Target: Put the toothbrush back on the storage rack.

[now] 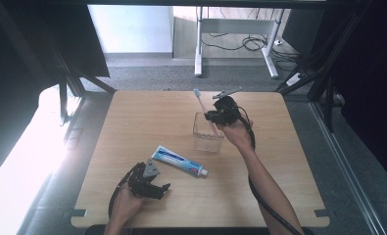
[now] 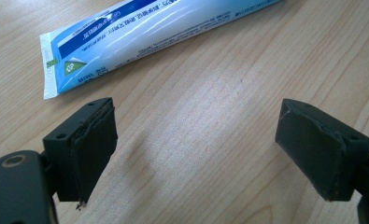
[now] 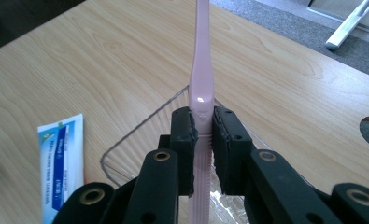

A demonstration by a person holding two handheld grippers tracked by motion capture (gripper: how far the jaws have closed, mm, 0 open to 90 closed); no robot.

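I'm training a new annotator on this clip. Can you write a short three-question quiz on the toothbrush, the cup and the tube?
1. True or false: the right gripper is shut on the toothbrush.
2. What lies on the table between the two grippers? A) a sponge B) a toothpaste tube C) a spoon
3. Fill in: the toothbrush's lower end is inside the clear ____.

Key
1. True: both pads press the pink handle.
2. B. It lies flat, apart from the left gripper, whose jaws are open with nothing between them.
3. cup
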